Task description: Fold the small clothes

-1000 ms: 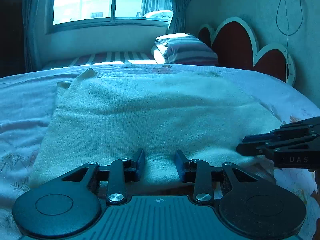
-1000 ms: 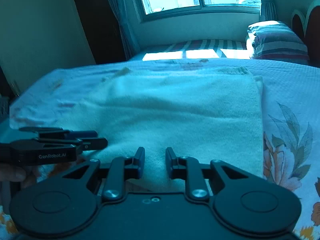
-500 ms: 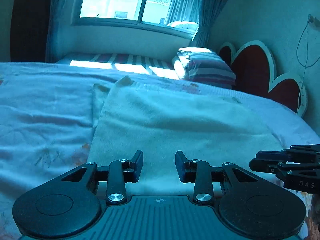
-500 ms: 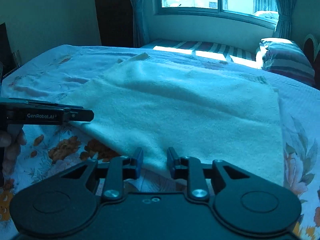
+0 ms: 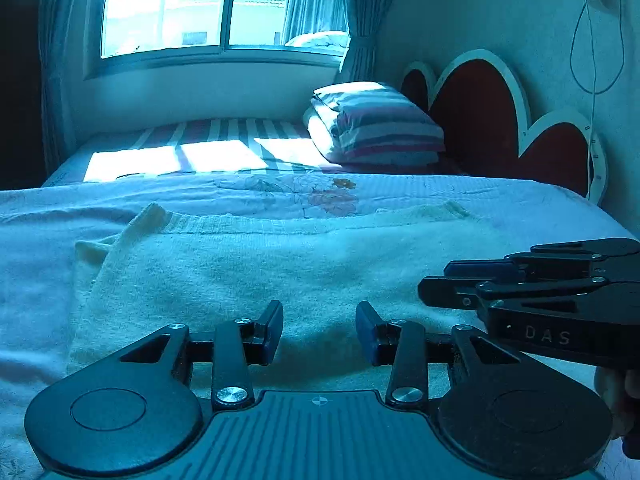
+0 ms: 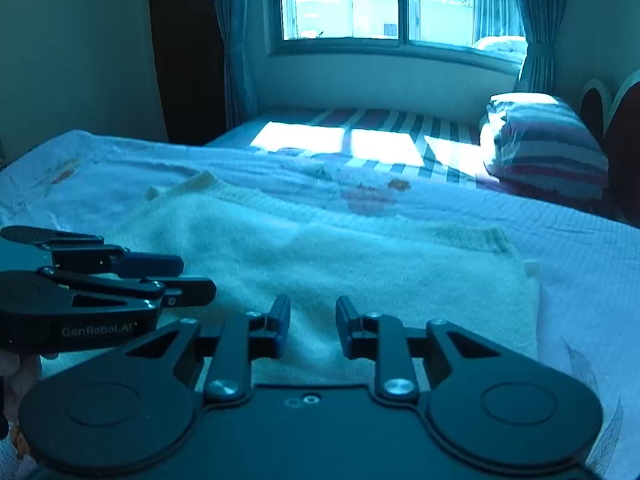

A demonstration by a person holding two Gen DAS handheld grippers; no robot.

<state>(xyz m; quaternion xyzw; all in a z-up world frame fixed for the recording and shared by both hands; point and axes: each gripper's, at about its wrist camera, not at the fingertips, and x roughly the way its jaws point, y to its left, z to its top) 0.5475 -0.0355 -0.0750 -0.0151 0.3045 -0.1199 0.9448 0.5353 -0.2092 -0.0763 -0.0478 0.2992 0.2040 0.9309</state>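
The left gripper (image 5: 319, 330) has just been opening its jaws; they stand spread with a clear gap, nothing pinched between them, and the pale cloth only shows behind the gap. The right gripper (image 6: 313, 326) holds its jaws apart by a narrower gap after opening a little, and nothing is clamped there either. In the left wrist view the right gripper enters from about 3 o'clock, side on, just beside the left one, with part of a hand (image 5: 618, 396) under it at 4 o'clock. In the right wrist view the left gripper comes in from 9 o'clock, with fingers (image 6: 18, 372) below it at 8 o'clock. The folded cream knit garment (image 5: 256, 276) lies flat on the floral bedspread (image 5: 36, 216), spreading from the gripper tips toward 12 o'clock, its ribbed edge along the far side and a folded strip at 10 o'clock. Beyond it, toward 1 o'clock, a stack of striped bedding (image 5: 380, 128) rests against a scalloped red headboard (image 5: 480, 120), and a bright window (image 5: 200, 8) fills 12 o'clock.
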